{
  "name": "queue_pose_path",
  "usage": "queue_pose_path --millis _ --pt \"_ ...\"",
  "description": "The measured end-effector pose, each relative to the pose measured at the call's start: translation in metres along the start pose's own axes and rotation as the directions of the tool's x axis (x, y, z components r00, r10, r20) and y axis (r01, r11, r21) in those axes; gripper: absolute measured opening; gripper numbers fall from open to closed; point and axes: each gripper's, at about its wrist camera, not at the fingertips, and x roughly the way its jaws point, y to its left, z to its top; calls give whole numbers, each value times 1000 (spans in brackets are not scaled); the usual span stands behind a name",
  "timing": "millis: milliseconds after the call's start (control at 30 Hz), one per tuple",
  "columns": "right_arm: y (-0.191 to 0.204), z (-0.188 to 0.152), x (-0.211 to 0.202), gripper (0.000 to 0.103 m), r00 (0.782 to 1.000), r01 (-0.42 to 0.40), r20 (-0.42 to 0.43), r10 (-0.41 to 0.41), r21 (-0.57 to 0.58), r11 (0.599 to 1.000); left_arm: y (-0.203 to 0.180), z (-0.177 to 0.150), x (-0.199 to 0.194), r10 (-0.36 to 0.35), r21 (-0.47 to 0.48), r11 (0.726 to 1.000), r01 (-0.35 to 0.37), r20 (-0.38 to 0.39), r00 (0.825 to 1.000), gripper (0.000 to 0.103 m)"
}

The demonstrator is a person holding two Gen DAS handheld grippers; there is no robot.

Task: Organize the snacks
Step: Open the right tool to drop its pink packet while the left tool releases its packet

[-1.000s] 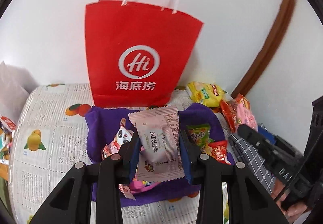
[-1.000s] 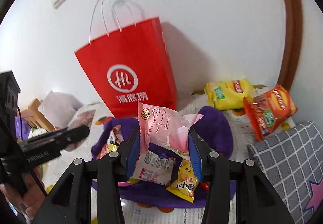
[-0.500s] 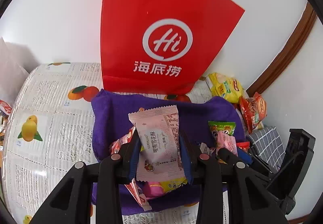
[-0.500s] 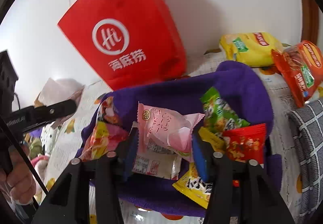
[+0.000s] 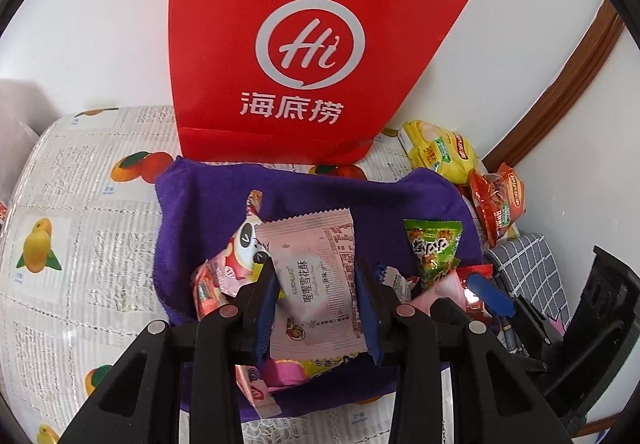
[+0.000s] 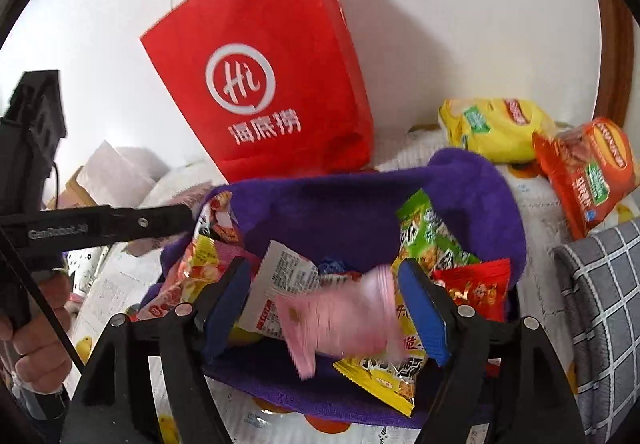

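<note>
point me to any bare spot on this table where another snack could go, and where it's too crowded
Free: the fruit-print tablecloth left of the purple basket, and the basket's back floor below the red bag. Crowded: the basket's front, piled with packets, and the right corner with the yellow chip bag, orange chip bag and checked cloth.

Red paper bag (image 5: 304,44) beside grey checked cushion (image 6: 600,284).

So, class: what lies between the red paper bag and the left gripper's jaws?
In the left wrist view, the purple cloth bin's far wall and snack packets, including the pale pink packet those jaws clamp, lie before the red paper bag.
</note>
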Motion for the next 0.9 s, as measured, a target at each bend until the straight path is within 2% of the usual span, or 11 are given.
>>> queue_pose_path --millis 100,233,700,900 --pt "-3 1 -3 76 1000 -21 15 21 14 1000 -3 -1 1 -20 3 1000 20 3 1000 35" --pt "-6 1 -2 76 1000 -9 15 9 25 1000 -10 -3 5 -29 19 999 29 -3 1000 36" --pt "-12 -1 2 76 999 25 34 -26 42 999 -26 -11 36 -44 46 998 48 -94 995 36" --pt "-13 -2 2 76 998 29 49 -31 47 999 -29 -13 39 -54 58 997 60 -105 993 37"
